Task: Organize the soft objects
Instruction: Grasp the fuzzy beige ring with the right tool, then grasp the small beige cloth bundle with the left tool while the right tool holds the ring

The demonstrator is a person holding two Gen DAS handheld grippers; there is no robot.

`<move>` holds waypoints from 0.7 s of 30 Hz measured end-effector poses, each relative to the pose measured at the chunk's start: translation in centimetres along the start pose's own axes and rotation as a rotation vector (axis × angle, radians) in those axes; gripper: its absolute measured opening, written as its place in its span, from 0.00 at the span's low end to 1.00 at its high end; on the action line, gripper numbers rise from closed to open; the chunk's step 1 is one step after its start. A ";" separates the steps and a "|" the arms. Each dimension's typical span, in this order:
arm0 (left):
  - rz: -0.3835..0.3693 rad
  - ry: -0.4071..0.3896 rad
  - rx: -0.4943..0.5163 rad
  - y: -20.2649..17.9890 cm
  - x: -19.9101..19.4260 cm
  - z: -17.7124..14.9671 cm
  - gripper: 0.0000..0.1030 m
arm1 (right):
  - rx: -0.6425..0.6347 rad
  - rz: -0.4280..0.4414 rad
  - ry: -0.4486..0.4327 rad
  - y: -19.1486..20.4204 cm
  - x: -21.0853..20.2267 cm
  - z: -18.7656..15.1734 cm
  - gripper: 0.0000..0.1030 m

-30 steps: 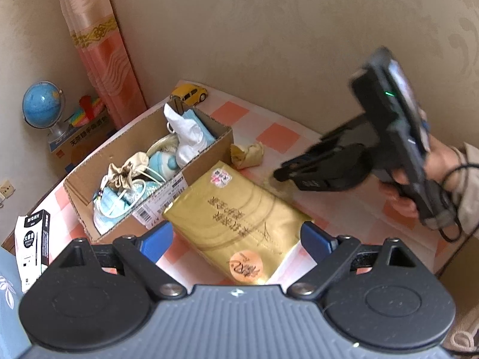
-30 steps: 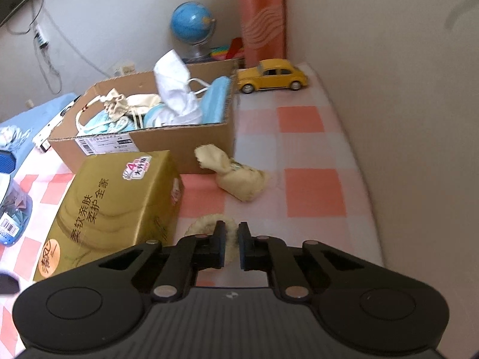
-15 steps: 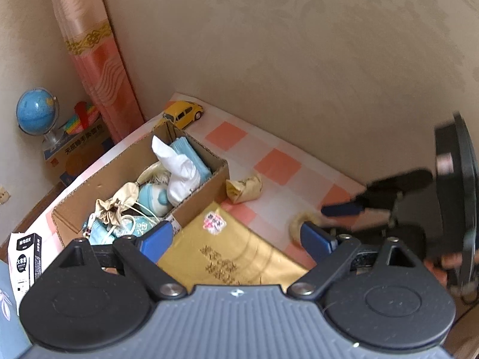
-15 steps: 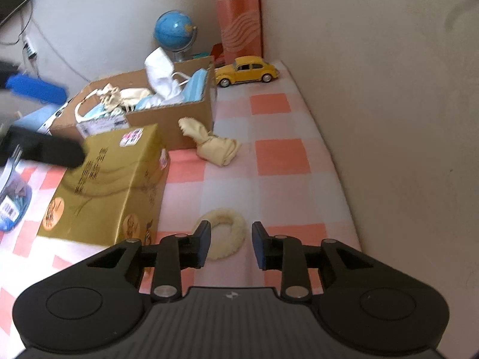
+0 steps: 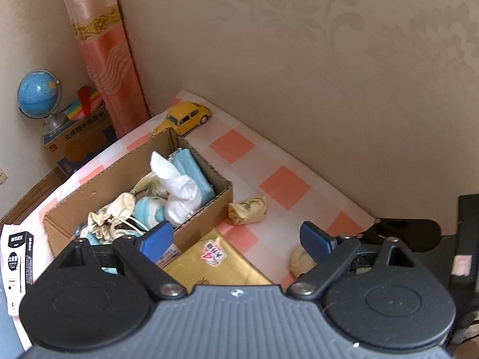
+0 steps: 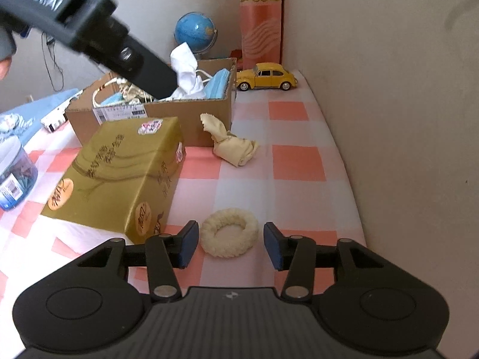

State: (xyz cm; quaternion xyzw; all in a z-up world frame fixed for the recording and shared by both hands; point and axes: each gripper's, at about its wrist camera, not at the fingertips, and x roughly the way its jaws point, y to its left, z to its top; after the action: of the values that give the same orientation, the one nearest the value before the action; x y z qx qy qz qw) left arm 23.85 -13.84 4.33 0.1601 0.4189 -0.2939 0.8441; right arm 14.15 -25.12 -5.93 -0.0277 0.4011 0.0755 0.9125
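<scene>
Both grippers wide, empty; fluffy ring whole only in right view.

We are holding the left tongs wide apart above the checked desk. Below us a cardboard box is sitting full of soft things: a white cloth, blue masks and a beige pouch. A crumpled yellow cloth is lying just beside the box, a gold tissue pack is touching its near wall, and a fluffy ring is peeking out by our right finger.
</scene>
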 end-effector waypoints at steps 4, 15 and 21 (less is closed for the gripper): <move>-0.010 0.007 -0.003 -0.4 0.4 0.3 0.89 | 0.004 0.009 0.012 0.0 0.6 0.0 0.51; -0.023 0.047 -0.059 -1.4 1.5 2.3 0.87 | -0.073 -0.017 -0.010 1.5 0.5 -0.5 0.32; -0.034 0.117 -0.102 -2.9 2.9 3.1 0.76 | -0.030 -0.004 -0.035 1.2 -1.8 -1.3 0.32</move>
State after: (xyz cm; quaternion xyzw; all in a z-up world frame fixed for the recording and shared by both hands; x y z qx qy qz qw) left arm 25.37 -18.76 3.77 0.1266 0.4848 -0.2768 0.8200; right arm 11.77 -24.26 -5.49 -0.0408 0.3836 0.0801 0.9191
